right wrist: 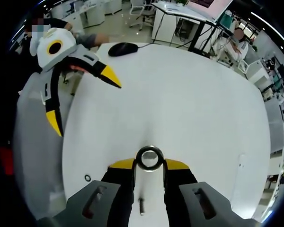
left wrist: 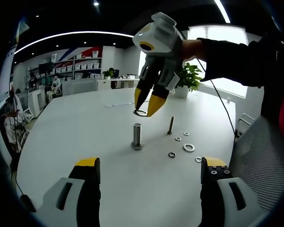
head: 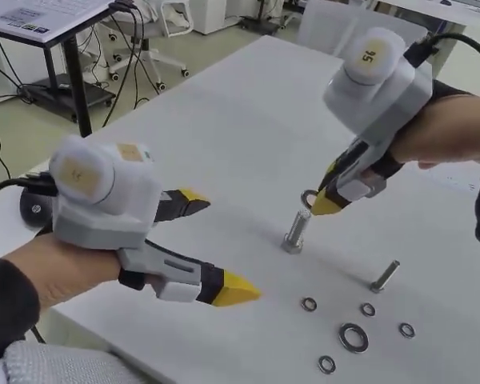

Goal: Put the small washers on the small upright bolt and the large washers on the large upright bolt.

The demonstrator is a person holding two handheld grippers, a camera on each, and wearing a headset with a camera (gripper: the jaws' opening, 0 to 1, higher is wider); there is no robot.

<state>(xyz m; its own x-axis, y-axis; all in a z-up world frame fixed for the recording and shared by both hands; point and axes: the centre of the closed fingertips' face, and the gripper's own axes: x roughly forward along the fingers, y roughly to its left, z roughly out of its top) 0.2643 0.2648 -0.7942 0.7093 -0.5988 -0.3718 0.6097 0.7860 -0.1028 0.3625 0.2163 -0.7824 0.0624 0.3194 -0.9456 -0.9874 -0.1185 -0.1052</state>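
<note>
My right gripper (head: 322, 205) is shut on a large washer (head: 307, 196), holding it just above the top of the large upright bolt (head: 294, 232). The right gripper view has that washer (right wrist: 149, 157) pinched between the yellow fingertips. The small bolt (head: 384, 276) stands to the right. Several small washers (head: 309, 304) and one large washer (head: 353, 337) lie flat near the front edge. My left gripper (head: 220, 244) hovers open to the left of the large bolt, holding nothing. In the left gripper view the large bolt (left wrist: 137, 136) stands ahead of the jaws, under the right gripper (left wrist: 149, 101).
The white table (head: 224, 120) stretches away behind the bolts. A black mouse (right wrist: 124, 48) lies near its left edge. Beyond the table stand a dark-legged desk (head: 64, 32) and office chairs (head: 144, 40).
</note>
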